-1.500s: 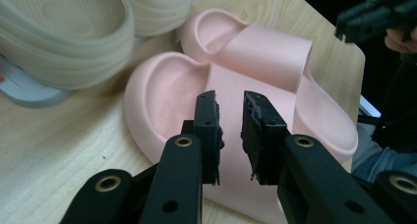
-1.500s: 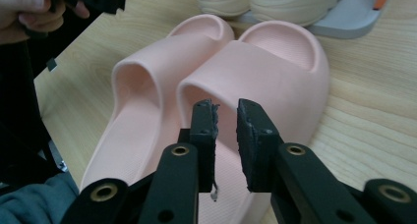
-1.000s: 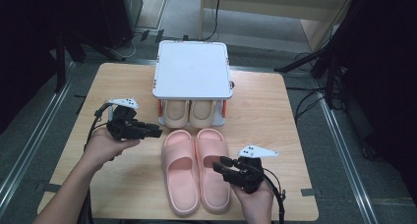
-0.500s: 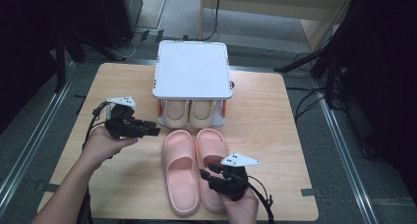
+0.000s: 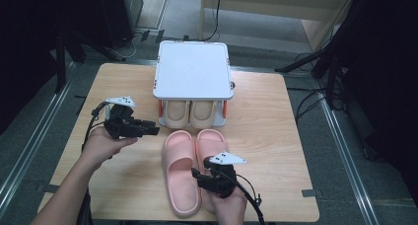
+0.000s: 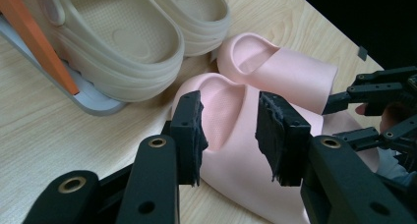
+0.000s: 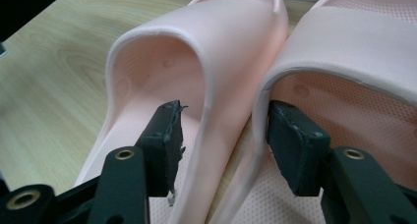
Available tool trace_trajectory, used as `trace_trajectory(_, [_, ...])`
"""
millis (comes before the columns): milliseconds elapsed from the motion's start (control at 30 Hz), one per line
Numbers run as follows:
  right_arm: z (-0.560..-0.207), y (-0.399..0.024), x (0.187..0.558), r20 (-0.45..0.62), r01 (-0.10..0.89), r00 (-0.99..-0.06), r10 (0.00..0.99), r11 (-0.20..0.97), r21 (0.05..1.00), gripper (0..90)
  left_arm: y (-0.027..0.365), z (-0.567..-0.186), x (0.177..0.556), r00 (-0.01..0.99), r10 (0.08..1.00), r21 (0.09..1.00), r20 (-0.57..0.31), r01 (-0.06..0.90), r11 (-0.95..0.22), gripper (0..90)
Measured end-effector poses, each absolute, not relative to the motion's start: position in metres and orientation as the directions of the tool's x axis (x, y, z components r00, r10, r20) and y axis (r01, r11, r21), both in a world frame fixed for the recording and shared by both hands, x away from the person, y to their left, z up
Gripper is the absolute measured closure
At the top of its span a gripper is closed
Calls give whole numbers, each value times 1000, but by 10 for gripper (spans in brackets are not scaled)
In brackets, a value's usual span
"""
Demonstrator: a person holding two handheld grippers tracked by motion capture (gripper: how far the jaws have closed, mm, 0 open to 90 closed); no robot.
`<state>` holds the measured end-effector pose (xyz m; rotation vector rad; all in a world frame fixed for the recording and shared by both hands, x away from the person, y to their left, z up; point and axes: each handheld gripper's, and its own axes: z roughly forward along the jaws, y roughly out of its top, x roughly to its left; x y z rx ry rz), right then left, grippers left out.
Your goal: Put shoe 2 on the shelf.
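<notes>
A pair of pink slippers lies mid-table with the toes toward the rack: the left slipper (image 5: pixel 180 173) (image 7: pixel 162 86) and the right slipper (image 5: pixel 213 145) (image 7: pixel 354 71). At their heel end my right gripper (image 5: pixel 198 178) (image 7: pixel 228 135) stands open. One jaw is inside each slipper, so the two touching inner walls lie between the jaws. My left gripper (image 5: pixel 152 129) (image 6: pixel 231 130) is open and empty, just left of the left slipper's toe (image 6: pixel 221 106). The right gripper (image 6: pixel 378 106) shows farther off in the left gripper view.
A white two-level rack (image 5: pixel 193 69) with orange posts (image 6: pixel 44 47) stands at the table's back. A pair of beige slippers (image 5: pixel 191 114) (image 6: pixel 128 42) sits on its lower shelf. Bare wood of the table (image 5: pixel 281 131) lies to the right. Cables trail from both grippers.
My right gripper has moved left from the table's right front to the pink slippers' heels, and its jaws now straddle the inner walls. The left gripper has hardly moved.
</notes>
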<state>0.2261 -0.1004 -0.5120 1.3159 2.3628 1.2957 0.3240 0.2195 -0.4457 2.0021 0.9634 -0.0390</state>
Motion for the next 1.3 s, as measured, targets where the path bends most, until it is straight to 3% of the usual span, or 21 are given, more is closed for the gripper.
trace_trajectory(167, [-515, -94, 234, 289, 656, -561, 776, 203, 727, 458, 218, -446, 324, 698, 614, 703, -369, 642, -307, 620])
trace_trajectory(433, [-515, -78, 245, 241, 661, -513, 824, 200, 723, 464, 220, -447, 324, 696, 613, 701, -375, 645, -304, 619])
trace_trajectory(567, [-518, -69, 246, 177, 647, -498, 849, 228, 728, 510, 221, -447, 324, 695, 614, 703, -373, 644, -302, 619])
trace_trajectory(833, [-516, -74, 248, 174, 657, -483, 858, 224, 720, 677, 221, -447, 324, 695, 615, 704, -373, 643, -300, 619])
trace_trajectory(1300, [-507, -87, 249, 206, 692, -482, 852, 226, 685, 749, 225, -448, 325, 687, 620, 705, -380, 649, -287, 618])
